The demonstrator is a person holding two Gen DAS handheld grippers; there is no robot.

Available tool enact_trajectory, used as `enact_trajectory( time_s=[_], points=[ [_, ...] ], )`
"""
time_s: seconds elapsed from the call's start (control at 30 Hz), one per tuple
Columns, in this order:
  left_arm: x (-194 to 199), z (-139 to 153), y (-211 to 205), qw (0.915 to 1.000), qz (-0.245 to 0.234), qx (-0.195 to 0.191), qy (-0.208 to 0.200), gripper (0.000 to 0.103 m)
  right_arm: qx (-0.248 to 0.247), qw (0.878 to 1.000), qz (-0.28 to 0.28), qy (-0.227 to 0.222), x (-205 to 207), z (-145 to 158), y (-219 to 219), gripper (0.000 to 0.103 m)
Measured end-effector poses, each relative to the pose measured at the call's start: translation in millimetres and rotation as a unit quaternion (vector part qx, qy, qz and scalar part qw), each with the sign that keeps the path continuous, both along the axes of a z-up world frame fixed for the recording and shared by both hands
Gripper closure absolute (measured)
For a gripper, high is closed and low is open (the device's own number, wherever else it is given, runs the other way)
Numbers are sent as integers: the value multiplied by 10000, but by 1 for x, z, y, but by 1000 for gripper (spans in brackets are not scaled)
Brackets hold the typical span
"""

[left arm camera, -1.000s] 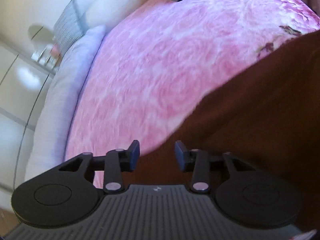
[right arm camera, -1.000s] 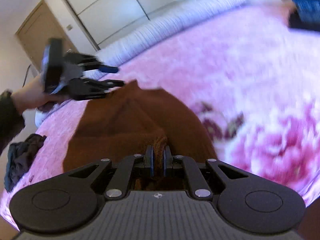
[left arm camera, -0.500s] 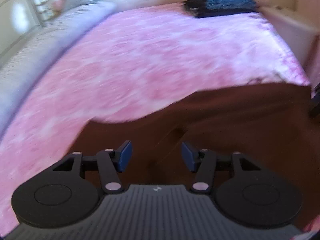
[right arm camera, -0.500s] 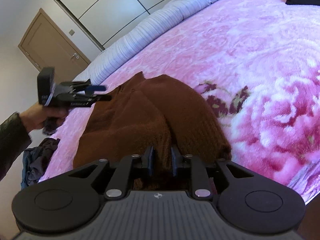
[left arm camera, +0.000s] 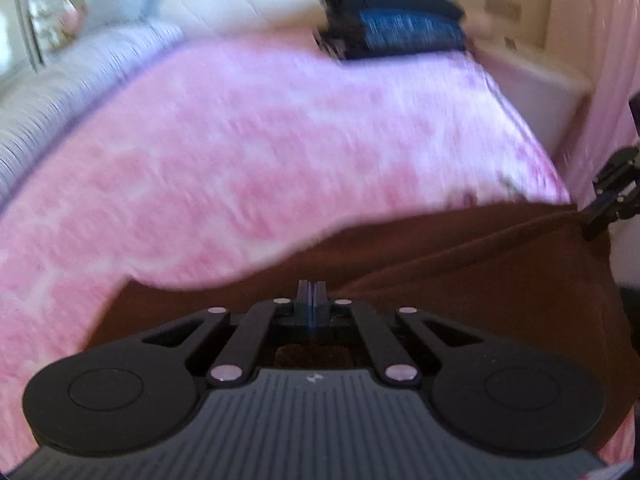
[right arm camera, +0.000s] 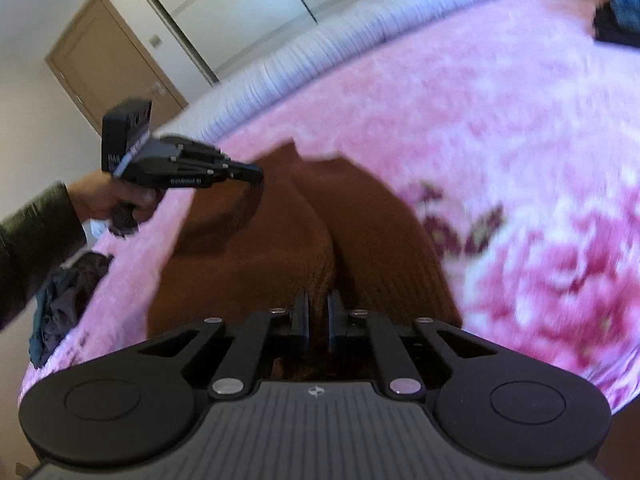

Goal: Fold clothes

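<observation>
A brown knitted sweater lies on the pink flowered bedspread. My right gripper is shut on its near edge, with brown knit between the fingers. My left gripper has its fingers pressed together over the sweater; whether cloth is pinched between them is hidden. The left gripper also shows in the right wrist view, at the sweater's far left edge. The right gripper's tip shows at the right edge of the left wrist view, holding the sweater's corner.
A stack of folded dark and blue clothes sits at the far end of the bed. A striped white pillow roll runs along the bed's far side. A dark crumpled garment lies at the left bed edge. A door and wardrobes stand behind.
My left gripper went from open to shut and came down onto the sweater's edge. My right gripper stayed shut on the sweater, its fingers a little wider than a second ago.
</observation>
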State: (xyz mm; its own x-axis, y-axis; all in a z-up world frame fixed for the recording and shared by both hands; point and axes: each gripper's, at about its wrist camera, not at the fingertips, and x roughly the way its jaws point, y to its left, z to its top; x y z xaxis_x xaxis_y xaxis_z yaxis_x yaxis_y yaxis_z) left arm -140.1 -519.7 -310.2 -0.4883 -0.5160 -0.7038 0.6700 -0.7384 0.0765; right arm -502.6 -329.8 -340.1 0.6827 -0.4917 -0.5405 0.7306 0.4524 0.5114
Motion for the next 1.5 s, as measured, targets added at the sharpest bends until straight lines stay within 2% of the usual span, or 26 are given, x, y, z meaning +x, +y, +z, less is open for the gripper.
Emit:
enact_trajectory(
  time_s=[0.07,0.2,0.33,0.43,0.57,0.63,0.7,0.77,0.8,0.83,0.97,1.03,1.1,1.2,1.33,1.4,1.5],
  points=[
    [-4,11,-8,9998,34,-183,51,103,-246,9995,-142,-101,-8,15,0,95],
    [-19,5,-26,9999,11,-136,-102,103,-596,9975,-365,-53,-16,28,-8,95],
    [-35,-26,-36,9993,45,51,-371,103,-227,9984,-513,103,-15,-2,-21,95],
    [-38,-21,-37,9995,111,-193,-213,103,69,9983,-546,167,-16,-22,-26,95],
    [-42,-10,-43,9988,231,-431,31,103,-174,9971,-742,8,-28,-6,-23,96],
    [-50,-21,-49,9991,218,-300,-194,103,-176,9968,-767,110,-30,-7,-27,96],
    [-55,-34,-48,9984,260,-252,-425,103,59,9970,-734,240,-29,-20,-33,95],
    [-48,-34,-39,9982,429,-254,-327,103,124,9970,-699,317,-28,-29,-36,94],
    [-45,-34,-35,9980,513,-256,-278,101,41,9965,-731,401,-29,-28,-35,86],
    [-40,-32,-29,9975,603,-280,-228,100,-14,9957,-792,484,-31,-25,-34,74],
    [-21,-13,17,9944,951,-440,-136,99,-103,9914,-1139,642,-43,-19,-27,72],
    [-17,-5,50,9924,1109,-510,-139,92,-211,9895,-1244,707,-49,-13,-18,72],
    [-17,-2,91,9898,1271,-620,-174,73,-241,9900,-1243,627,-53,-8,-11,72],
    [-19,-6,153,9850,1597,-646,-93,67,-273,9926,-1079,490,-54,0,10,70],
    [-26,-18,216,9789,1952,-460,399,62,-227,9965,-711,370,-36,2,38,68],
    [-33,-28,232,9783,1984,-326,497,59,-196,9983,-453,302,-27,1,50,68],
    [-41,-39,240,9788,2006,-205,363,59,-123,9993,-189,284,-9,-3,62,67]
  ],
)
